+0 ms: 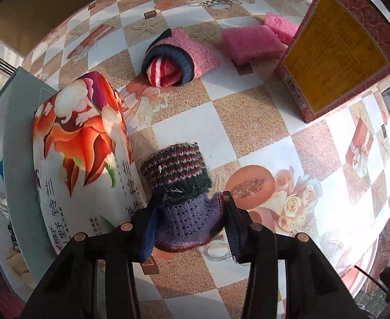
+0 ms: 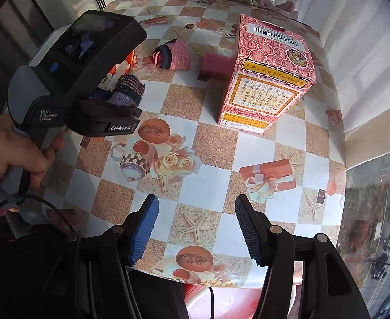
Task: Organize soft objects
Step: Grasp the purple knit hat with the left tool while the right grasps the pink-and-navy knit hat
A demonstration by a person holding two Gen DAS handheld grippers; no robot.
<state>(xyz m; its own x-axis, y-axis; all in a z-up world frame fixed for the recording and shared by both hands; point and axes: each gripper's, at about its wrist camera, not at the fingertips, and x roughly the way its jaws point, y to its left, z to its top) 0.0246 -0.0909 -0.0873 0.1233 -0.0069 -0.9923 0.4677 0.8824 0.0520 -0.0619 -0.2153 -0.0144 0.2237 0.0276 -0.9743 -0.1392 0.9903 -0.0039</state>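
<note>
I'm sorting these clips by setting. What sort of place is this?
Probably a home, by a sunlit window: a table under a patterned oilcloth, rolled knitted socks, a medicine-style carton, and a street outside the glass.

Open surface lies in front of the right claw, bare of anything out to the tall red box, which walls off the far right. The left claw works in a tight spot, with the flowered tissue pack just beside it. Between the pack and the box a wide lane runs to the rolled pink sock and the pink sponges.
</note>
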